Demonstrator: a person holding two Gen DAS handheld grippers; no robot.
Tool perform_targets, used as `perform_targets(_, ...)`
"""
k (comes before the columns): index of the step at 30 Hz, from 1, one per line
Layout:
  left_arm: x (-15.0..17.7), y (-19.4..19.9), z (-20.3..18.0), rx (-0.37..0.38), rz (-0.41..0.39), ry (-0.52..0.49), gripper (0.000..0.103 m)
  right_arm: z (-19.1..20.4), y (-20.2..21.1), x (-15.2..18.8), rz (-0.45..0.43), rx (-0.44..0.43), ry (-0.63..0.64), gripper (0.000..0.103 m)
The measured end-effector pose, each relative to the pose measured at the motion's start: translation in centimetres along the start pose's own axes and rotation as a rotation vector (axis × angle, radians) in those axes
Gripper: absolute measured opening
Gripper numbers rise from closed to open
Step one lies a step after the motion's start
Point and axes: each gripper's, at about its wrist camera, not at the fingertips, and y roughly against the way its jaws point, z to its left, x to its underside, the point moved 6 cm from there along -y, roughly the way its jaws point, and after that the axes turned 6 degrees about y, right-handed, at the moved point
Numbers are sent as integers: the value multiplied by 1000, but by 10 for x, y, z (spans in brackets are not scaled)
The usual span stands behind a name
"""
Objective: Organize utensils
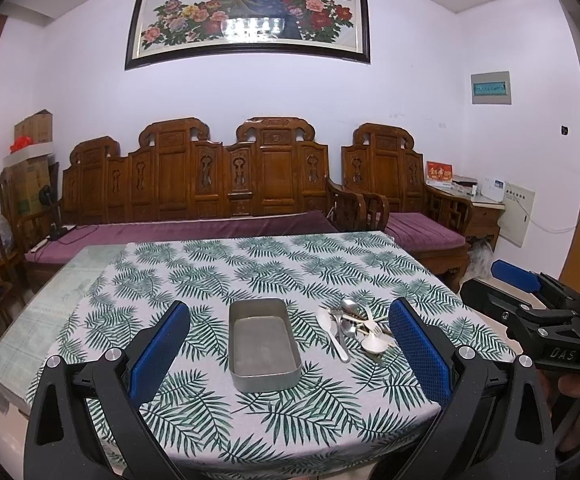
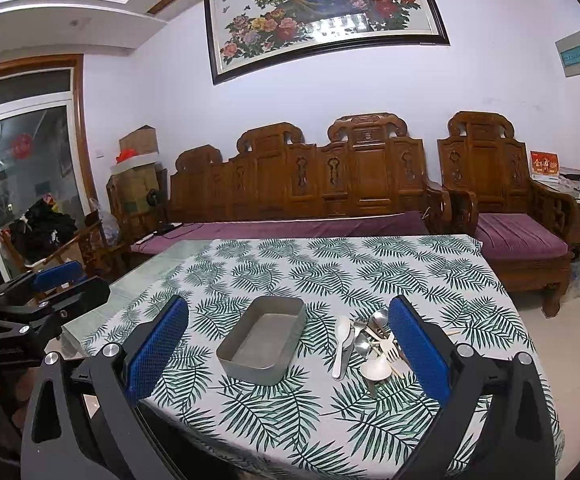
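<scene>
Black-framed left gripper (image 1: 289, 344) and right gripper (image 2: 288, 344) carry blue textured pads, silver screws.
</scene>
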Motion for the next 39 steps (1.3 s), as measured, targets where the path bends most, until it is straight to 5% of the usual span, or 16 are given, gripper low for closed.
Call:
perform_targets(14,0,3,-5,12,14,0,96,10,11,-10,1,-5,-2,100)
perform_targets(39,60,-98,-1,36,313,-36,96,-58,-64,46,139,48,-62,100)
